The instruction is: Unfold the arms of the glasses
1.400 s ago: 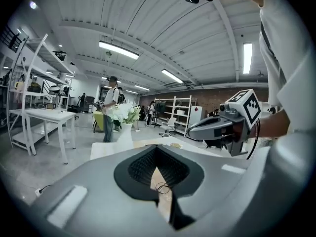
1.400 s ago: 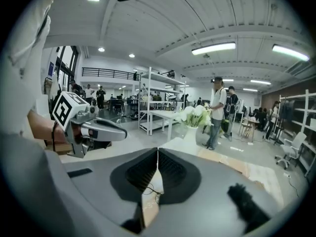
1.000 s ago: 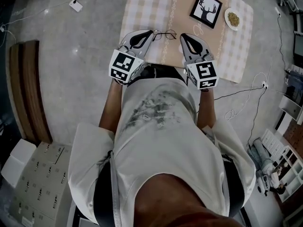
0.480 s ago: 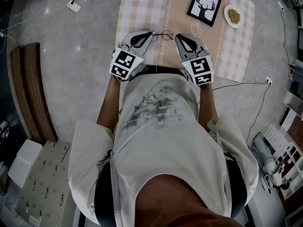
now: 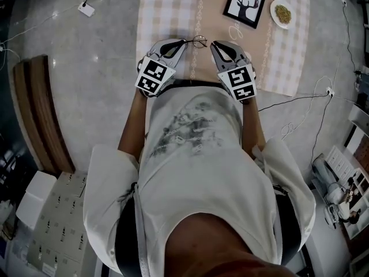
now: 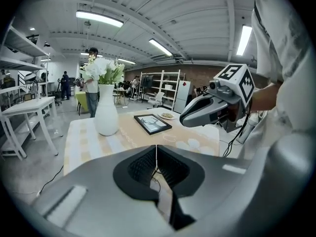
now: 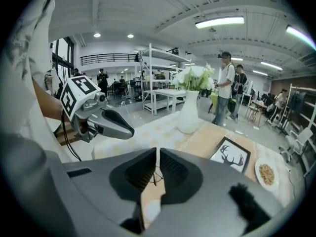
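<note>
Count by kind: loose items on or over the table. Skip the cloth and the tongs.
Glasses: 1
White vase with flowers: 1
Framed deer picture: 1
Plate of food: 1
Total: 4

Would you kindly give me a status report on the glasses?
Left tongs shut on the glasses. Right tongs likewise. Held between both tips over the table. Frame, vase, dish stand apart beyond.
</note>
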Demonstrator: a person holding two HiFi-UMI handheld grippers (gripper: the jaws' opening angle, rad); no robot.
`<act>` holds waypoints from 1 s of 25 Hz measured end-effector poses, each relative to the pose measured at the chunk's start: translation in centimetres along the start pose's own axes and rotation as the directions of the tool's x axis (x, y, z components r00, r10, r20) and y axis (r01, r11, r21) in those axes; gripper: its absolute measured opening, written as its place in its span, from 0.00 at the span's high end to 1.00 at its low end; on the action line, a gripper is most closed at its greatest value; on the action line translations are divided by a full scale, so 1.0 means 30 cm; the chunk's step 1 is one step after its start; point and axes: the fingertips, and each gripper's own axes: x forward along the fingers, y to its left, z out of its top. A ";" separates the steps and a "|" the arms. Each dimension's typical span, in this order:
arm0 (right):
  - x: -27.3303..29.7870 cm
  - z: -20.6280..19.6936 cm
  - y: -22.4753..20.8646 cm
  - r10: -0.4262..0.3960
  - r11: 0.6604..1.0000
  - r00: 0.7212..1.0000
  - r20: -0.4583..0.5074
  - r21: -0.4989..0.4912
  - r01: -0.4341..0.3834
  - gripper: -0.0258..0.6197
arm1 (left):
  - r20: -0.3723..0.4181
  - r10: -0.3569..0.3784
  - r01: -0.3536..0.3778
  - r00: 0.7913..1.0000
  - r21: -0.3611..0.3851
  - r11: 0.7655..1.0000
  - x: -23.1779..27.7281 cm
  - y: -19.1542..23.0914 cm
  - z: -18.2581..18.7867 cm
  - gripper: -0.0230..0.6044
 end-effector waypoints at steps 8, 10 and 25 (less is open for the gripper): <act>0.028 -0.048 -0.016 0.017 1.000 0.999 -0.033 0.003 -0.017 0.90 | -0.059 -0.030 0.031 0.998 0.023 0.999 0.063 -0.008 -0.032 0.92; 0.034 -0.057 -0.020 0.019 1.000 0.999 -0.041 0.003 -0.019 0.88 | -0.074 -0.039 0.042 0.997 0.032 0.999 0.078 -0.008 -0.039 0.92; 0.077 -0.114 -0.043 0.036 0.999 0.995 -0.090 0.017 -0.034 0.85 | -0.188 -0.092 0.105 0.978 0.059 0.993 0.170 -0.015 -0.135 0.89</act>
